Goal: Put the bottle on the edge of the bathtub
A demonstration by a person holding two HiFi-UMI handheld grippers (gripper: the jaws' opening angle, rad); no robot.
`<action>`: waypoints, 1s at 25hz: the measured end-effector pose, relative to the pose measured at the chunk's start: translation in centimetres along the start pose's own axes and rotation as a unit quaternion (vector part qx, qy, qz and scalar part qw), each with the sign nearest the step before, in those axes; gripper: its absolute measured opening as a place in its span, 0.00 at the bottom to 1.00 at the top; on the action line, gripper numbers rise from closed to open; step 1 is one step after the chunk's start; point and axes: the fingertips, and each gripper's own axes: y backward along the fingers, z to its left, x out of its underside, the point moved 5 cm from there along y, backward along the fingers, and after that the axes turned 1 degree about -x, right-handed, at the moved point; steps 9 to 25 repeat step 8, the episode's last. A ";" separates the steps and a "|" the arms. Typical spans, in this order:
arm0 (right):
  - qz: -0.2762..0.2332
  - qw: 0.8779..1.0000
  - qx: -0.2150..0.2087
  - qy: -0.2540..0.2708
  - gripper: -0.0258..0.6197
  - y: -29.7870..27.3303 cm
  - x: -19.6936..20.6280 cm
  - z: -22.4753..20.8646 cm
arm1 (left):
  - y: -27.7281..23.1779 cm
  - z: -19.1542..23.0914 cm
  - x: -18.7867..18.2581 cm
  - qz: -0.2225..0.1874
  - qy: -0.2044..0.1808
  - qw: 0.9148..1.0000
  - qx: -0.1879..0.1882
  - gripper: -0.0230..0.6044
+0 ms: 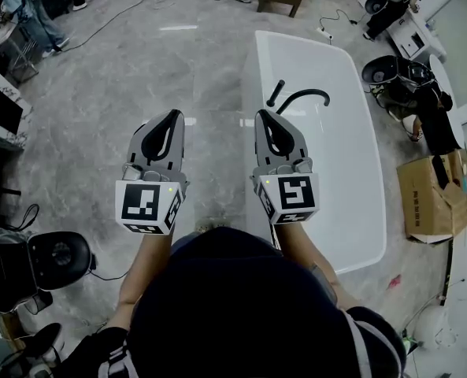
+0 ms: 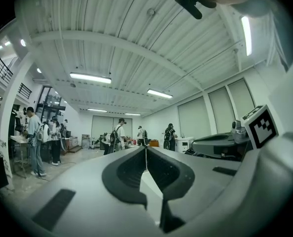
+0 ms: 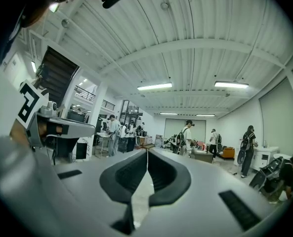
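Head view is the only one w/ the bathtub (image 1: 258, 77): 1 pc, white, standing on the grey floor (image 1: 123, 77) ahead and to the right. It has 1 black faucet (image 1: 304, 94) near its left rim. A cardboard box (image 1: 430, 199), 1 pc, lies on the floor right of the tub.

This view also gives both tongs side by side, 2 pcs. The left tongs (image 1: 173, 115) are over the floor, and the right tongs (image 1: 262, 114) are in line w/ the tub's left edge. Each carries 1 marker cube, so 2 cubes: left (image 1: 148, 205) and right (image 1: 290, 196).

The gripper views do not show the tub. They look out level into a big hall w/ a ribbed ceiling (image 3: 195, 28), strip lamps and several people far off. In the left gripper view the jaws of the left tongs (image 2: 146, 147) are pressed together, w/ nothing between. The same goes for the right tongs (image 3: 147, 151) in the right gripper view: jaws together, nothing pinched.

Each gripper view catches the other tongs' cube at its edge.

Bottle: I cannot tell where it is from any view.
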 end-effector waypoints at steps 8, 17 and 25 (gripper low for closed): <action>-0.006 1.000 0.008 -0.004 0.09 1.1 0.1 -1.0 | -0.2 -1.2 0.0 -0.005 -0.008 1.000 0.002 0.09; -0.006 1.000 0.008 -0.004 0.09 1.1 0.1 -1.0 | -0.2 -1.2 0.0 -0.005 -0.008 1.000 0.002 0.09; -0.006 1.000 0.008 -0.004 0.09 1.1 0.1 -1.0 | -0.2 -1.2 0.0 -0.005 -0.008 1.000 0.002 0.09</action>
